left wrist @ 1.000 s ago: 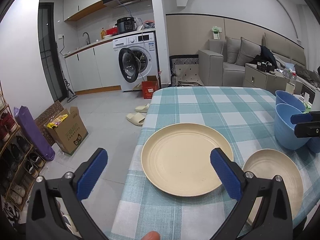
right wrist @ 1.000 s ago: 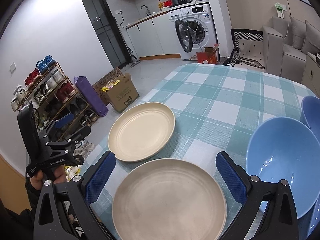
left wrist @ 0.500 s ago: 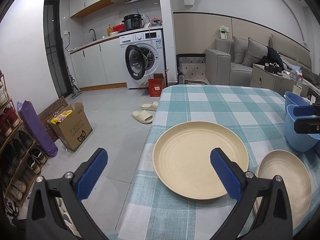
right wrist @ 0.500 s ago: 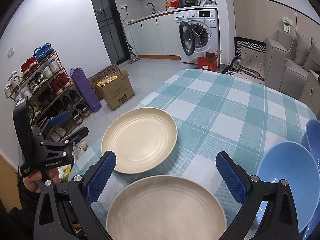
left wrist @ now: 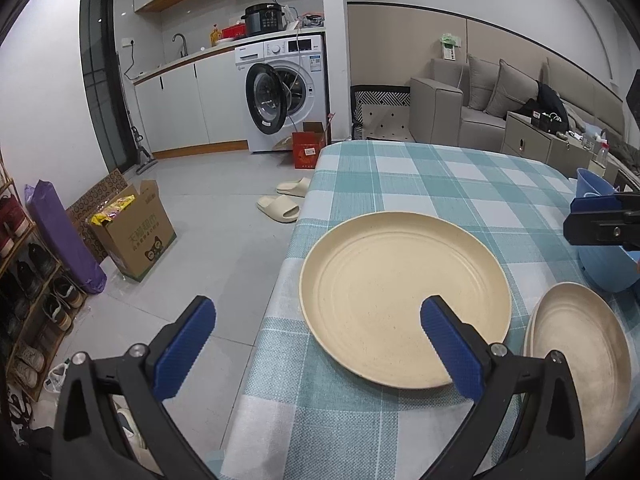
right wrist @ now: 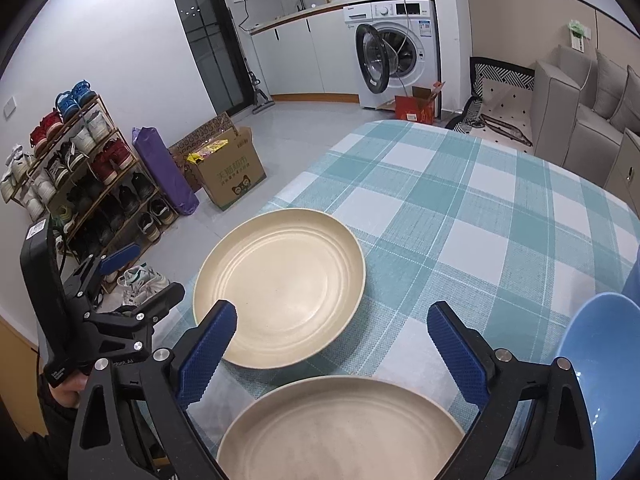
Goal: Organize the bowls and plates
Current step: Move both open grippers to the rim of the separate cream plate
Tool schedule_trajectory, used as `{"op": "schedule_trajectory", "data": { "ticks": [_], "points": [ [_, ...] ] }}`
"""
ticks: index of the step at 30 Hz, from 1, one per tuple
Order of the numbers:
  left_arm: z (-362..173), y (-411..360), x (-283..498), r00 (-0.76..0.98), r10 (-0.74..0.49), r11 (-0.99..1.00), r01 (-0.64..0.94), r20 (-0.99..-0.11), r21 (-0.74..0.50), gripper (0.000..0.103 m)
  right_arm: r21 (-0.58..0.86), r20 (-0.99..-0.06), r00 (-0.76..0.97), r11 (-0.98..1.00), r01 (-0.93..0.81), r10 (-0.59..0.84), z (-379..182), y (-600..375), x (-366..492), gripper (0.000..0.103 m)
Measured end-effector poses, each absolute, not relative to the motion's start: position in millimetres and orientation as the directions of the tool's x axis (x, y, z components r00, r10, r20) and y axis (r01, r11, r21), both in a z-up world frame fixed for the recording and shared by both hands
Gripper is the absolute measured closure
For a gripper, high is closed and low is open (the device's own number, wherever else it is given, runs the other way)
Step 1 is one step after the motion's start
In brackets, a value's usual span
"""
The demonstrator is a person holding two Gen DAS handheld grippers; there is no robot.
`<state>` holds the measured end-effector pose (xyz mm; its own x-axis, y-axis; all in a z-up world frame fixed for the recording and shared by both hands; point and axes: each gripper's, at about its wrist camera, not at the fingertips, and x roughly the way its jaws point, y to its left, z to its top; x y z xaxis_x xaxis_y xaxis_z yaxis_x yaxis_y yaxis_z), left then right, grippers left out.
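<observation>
The left gripper [left wrist: 316,336] hovers with its blue-padded fingers spread wide and nothing between them, low over the near corner of the table; its right pad [left wrist: 450,346] hangs above the near rim of a cream plate [left wrist: 400,292], without a clear sign of touching it. The right gripper [right wrist: 332,344] is likewise spread and empty, poised above a second, duller beige plate [right wrist: 340,428] that lies at the table's near edge — just beside the cream plate, their rims close but apart. To the right of the beige plate stand two blue bowls [left wrist: 604,264], one behind the other; the nearer one shows at the edge of the right wrist view. All of it rests on a teal-and-white checked tablecloth [right wrist: 460,208]. Beyond the table — a washing machine [left wrist: 284,92] with its door open, a cardboard box [left wrist: 136,236] on the floor, a shoe rack [right wrist: 80,160] and a grey sofa [left wrist: 492,108].
</observation>
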<state>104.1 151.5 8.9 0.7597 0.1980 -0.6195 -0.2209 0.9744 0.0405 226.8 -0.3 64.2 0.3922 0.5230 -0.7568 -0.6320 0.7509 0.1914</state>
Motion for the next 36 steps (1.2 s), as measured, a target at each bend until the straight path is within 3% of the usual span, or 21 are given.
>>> {"op": "schedule_trajectory", "data": {
  "ticks": [26, 34, 36],
  "points": [
    [-20, 168, 116, 0.708, 0.208, 0.96, -0.281, -0.674, 0.002, 0.0, 0.142, -0.847, 0.327, 0.771, -0.62, 0.419, 10, 39, 256, 0.012],
    [-24, 170, 120, 0.699, 0.195, 0.961, -0.275, -0.688, -0.007, 0.003, 0.137, -0.862, 0.31, 0.772, -0.621, 0.402, 0, 47, 259, 0.013],
    [-25, 170, 120, 0.695, 0.191, 0.962, -0.272, -0.693, -0.008, 0.008, 0.132, -0.865, 0.308, 0.773, -0.62, 0.395, -2, 49, 260, 0.013]
  ]
}}
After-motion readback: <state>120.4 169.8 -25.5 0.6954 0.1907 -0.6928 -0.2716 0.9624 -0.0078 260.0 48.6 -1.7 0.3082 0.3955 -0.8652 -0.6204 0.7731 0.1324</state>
